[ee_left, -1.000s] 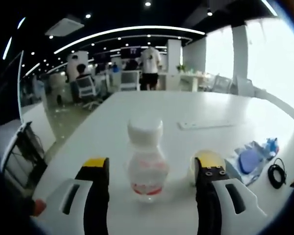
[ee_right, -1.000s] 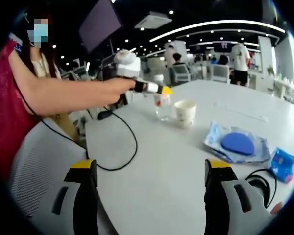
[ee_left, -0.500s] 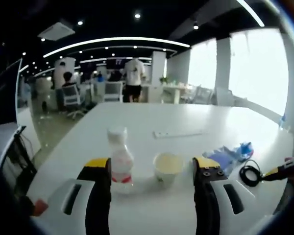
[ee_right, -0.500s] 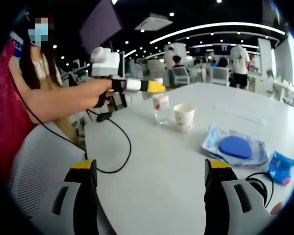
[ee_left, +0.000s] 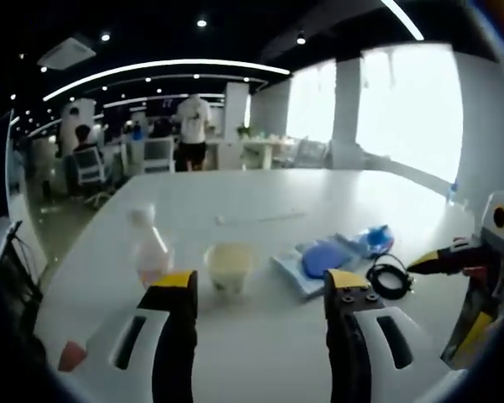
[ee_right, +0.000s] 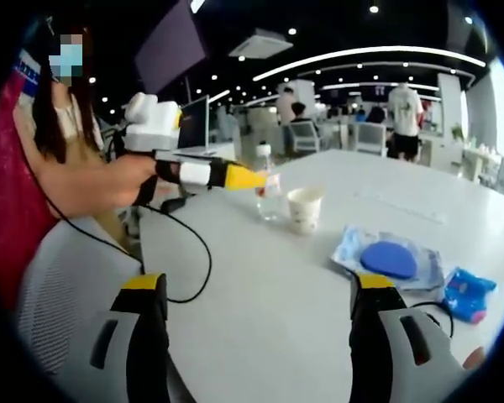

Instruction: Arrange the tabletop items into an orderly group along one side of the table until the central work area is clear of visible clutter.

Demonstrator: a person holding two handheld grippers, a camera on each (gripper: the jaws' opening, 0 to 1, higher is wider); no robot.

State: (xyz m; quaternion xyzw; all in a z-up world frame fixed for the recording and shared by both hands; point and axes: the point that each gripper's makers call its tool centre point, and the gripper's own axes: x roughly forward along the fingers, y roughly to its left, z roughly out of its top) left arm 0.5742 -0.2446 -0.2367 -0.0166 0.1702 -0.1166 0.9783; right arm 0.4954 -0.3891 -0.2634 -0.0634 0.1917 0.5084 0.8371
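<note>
My 2 tools both hang open and empty, left tool (ee_left: 260, 290), right tool (ee_right: 259, 290). The bottle (ee_left: 149, 249) and paper cup (ee_left: 228, 266) stand together mid-surface (ee_left: 260, 197); a hurried reach could topple that light bottle.

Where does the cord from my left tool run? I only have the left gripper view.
Observer: In the right gripper view, a black cord hangs from the hand holding the left tool, loops over the near corner of the table and curls back toward its edge.
Operator: Is the right tool holding anything?
Observer: No. The right tool is open, with bare tabletop between its jaws.
</note>
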